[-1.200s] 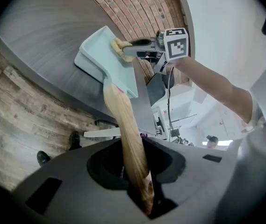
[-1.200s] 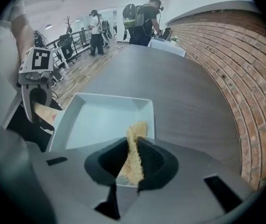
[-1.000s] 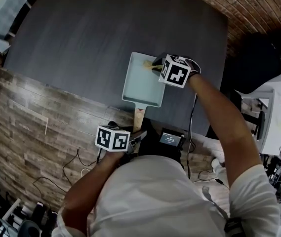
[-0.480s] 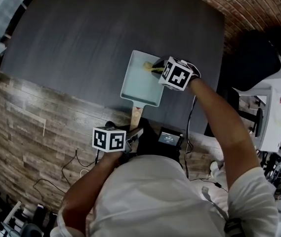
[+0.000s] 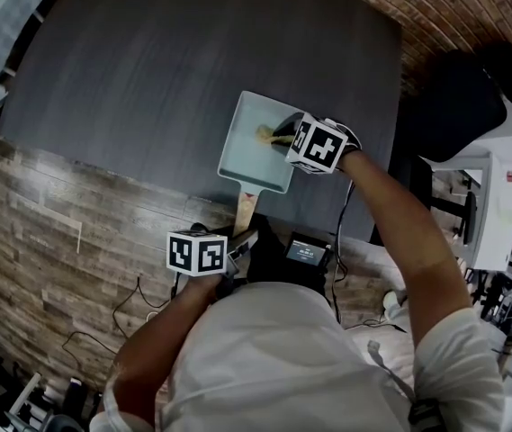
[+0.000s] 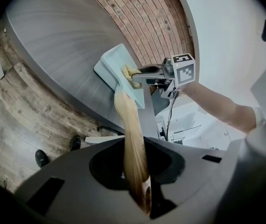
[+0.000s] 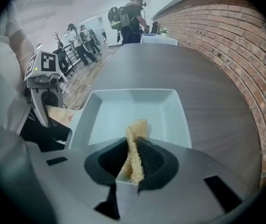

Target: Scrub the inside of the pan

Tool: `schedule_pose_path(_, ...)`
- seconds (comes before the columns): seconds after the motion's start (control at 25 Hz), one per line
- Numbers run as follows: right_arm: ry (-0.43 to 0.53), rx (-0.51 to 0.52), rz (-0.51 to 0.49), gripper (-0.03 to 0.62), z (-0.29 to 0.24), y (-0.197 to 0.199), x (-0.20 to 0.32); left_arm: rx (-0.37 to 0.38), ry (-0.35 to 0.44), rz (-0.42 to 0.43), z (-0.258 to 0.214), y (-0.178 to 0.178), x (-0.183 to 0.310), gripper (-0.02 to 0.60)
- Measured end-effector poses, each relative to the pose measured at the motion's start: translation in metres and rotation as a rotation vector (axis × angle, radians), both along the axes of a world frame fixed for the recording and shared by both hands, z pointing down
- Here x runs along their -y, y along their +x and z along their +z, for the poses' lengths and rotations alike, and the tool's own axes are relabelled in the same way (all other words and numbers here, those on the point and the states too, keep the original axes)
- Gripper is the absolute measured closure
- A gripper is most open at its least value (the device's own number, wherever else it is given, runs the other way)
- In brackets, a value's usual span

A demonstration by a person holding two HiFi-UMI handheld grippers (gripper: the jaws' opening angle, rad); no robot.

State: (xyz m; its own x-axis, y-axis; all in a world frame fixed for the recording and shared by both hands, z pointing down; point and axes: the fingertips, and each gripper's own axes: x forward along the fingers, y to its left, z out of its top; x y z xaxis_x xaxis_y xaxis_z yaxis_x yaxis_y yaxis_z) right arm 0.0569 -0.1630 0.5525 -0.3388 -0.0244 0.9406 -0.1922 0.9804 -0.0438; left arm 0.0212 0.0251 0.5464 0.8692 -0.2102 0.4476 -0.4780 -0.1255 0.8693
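Note:
A pale blue square pan (image 5: 247,147) (image 7: 137,115) (image 6: 111,66) lies on the dark grey table, its light wooden handle (image 5: 246,210) (image 6: 130,139) pointing toward the person. My left gripper (image 5: 238,250) (image 6: 142,190) is shut on that handle at the table's near edge. My right gripper (image 5: 282,133) (image 7: 133,169) is shut on a yellowish scrub pad (image 7: 135,148) (image 5: 266,133) (image 6: 129,74) that is folded between the jaws. The pad's tip rests inside the pan, near its right side in the head view.
The dark table (image 5: 166,70) stretches far and left of the pan. A brick wall (image 7: 235,55) runs along the table's right side in the right gripper view. Several people (image 7: 128,13) stand at the far end of the room. Cables trail over the wood floor (image 5: 58,232).
My right gripper and the pad have slid from the pan's far right corner back toward its middle. The left gripper still grips the handle in the same place.

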Motion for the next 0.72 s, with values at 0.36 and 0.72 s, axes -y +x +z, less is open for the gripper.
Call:
schedule_pose_path(0.36,-0.078,-0.015,0.007,0.525,0.000,-0.004,-0.026,0.000,0.003,-0.003,0.001,-0.001,0.001,0.500)
schedule_pose_path(0.72,-0.125,-0.018,0.034,0.523,0.000,-0.007,-0.045,0.001,0.004,-0.008,0.000,-0.001,0.001,0.500)
